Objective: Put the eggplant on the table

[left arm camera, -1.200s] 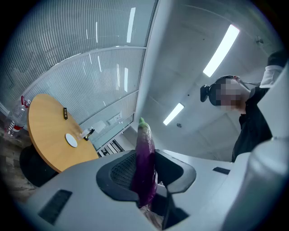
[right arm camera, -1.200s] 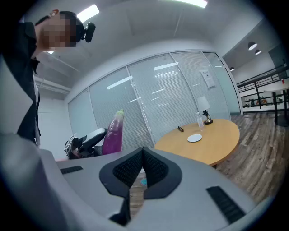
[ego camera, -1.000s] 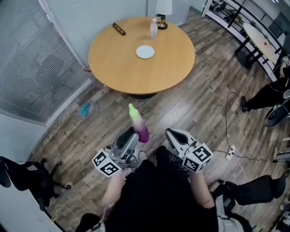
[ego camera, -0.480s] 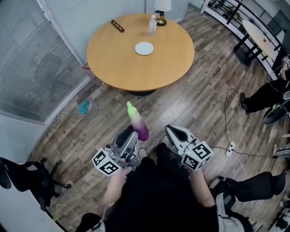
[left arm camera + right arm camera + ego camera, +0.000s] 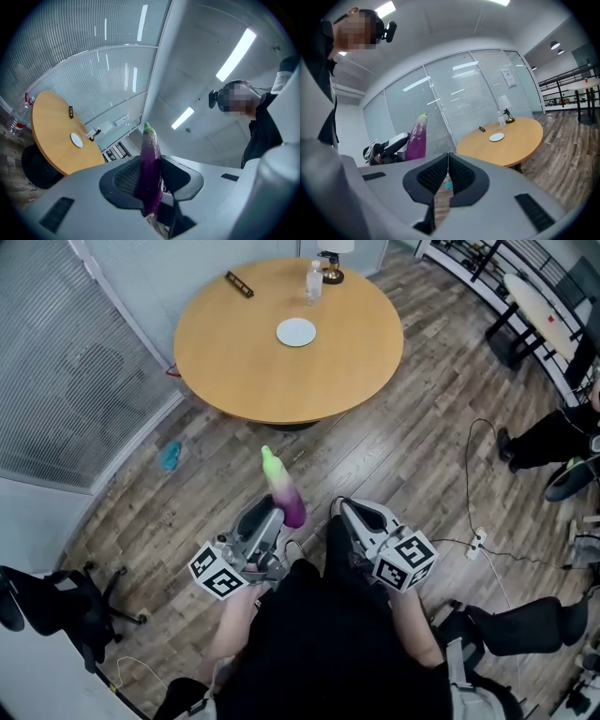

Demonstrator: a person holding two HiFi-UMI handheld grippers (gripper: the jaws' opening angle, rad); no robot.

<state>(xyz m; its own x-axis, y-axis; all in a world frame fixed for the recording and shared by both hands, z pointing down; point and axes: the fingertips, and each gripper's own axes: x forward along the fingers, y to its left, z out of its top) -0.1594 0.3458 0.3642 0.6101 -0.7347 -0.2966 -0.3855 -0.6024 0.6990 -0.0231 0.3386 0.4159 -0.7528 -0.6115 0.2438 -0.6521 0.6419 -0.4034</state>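
Note:
A purple eggplant (image 5: 284, 491) with a green tip stands up from my left gripper (image 5: 270, 519), which is shut on its lower end. In the left gripper view the eggplant (image 5: 150, 169) sits pressed between the two dark pads. My right gripper (image 5: 349, 515) is beside it to the right, its jaws shut with nothing between them; its own view shows the pads (image 5: 449, 172) meeting and the eggplant (image 5: 417, 138) off to the left. The round wooden table (image 5: 347, 352) lies ahead across the floor, some way from both grippers.
On the table stand a white plate (image 5: 296, 332), a clear bottle (image 5: 312, 281), a lamp base (image 5: 330, 272) and a small dark object (image 5: 237, 283). A teal scrap (image 5: 172, 456) lies on the wood floor. A black chair (image 5: 47, 610) is at left; a cable and power strip (image 5: 479, 547) at right.
The table has slid slightly up and farther in the head view. Both grippers and the eggplant keep their hold and pose.

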